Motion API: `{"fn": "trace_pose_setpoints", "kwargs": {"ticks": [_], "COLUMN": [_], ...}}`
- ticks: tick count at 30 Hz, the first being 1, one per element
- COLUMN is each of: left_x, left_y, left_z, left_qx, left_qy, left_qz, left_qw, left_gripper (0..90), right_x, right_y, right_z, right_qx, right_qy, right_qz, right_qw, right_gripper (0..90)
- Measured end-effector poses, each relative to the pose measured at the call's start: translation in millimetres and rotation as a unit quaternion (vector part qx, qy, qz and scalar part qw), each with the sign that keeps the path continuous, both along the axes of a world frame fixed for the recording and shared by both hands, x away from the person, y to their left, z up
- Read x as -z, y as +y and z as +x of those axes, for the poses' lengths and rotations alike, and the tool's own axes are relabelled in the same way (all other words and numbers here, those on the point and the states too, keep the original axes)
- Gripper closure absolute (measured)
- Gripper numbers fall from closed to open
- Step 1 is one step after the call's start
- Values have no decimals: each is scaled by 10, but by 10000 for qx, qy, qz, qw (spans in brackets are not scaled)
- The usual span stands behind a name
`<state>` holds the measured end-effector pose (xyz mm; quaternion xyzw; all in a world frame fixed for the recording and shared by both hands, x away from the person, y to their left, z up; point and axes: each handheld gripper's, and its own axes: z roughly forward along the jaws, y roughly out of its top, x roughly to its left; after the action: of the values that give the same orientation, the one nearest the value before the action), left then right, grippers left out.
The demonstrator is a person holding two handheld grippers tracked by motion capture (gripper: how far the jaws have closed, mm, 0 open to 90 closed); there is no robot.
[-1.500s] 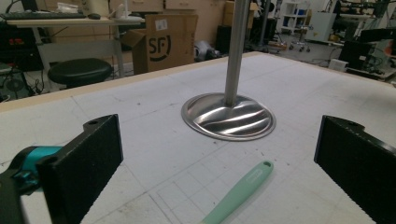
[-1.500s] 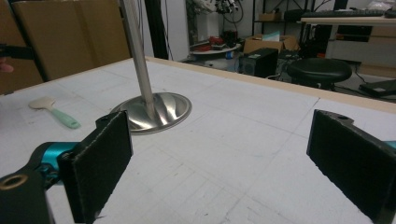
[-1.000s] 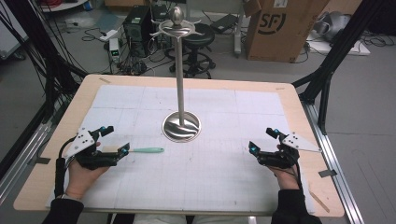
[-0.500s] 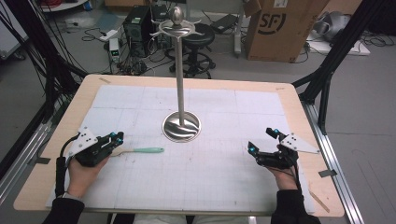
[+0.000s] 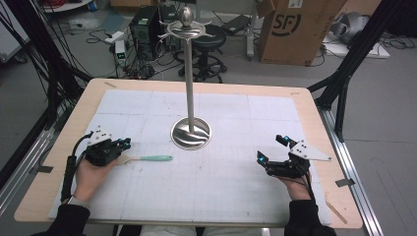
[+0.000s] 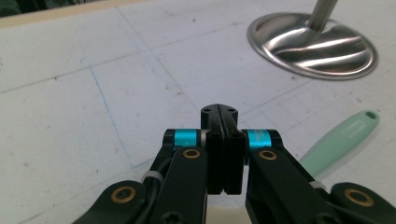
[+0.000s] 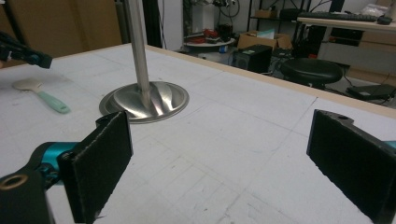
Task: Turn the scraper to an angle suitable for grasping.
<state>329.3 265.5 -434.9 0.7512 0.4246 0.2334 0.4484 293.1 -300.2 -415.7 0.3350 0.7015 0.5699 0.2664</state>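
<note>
We hold the left tongs (image 5: 123, 145) with jaws fully together, just closed, at the pale head of the spatula (image 5: 147, 158); whether they pinch it, we cannot tell. The spatula lies flat on the worktop (image 5: 236, 196), left of the stand (image 5: 191, 132). The right tongs (image 5: 268, 155) are wide open, with nothing between them.

Spatula (image 6: 338, 142): head end hidden beneath the left gripper (image 6: 224, 140). Stand (image 6: 312, 43): pole cut off by top edge.
</note>
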Motion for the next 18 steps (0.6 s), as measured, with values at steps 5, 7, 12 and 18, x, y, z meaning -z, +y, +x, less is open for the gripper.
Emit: {"fn": "trace_pose_setpoints", "kwargs": {"ticks": [5, 7, 12, 18], "left_x": [28, 55, 85, 75], "left_y": [-77, -109, -127, -121], "left_z": [53, 50, 64, 49], "left_qx": [153, 214, 272, 265], "left_qy": [352, 490, 783, 993], "left_qz": [174, 342, 491, 563], "left_qw": [9991, 9980, 9954, 9931], "left_gripper": [898, 898, 899, 900], "right_x": [1, 2, 5, 6], "right_y": [-3, -5, -2, 20], "right_z": [3, 4, 10, 0], "right_qx": [-3, -6, -16, -45], "right_qy": [0, 4, -15, -23], "right_qz": [-18, -15, -32, -120], "right_qw": [10000, 10000, 10000, 9999], "right_gripper": [58, 58, 58, 58]}}
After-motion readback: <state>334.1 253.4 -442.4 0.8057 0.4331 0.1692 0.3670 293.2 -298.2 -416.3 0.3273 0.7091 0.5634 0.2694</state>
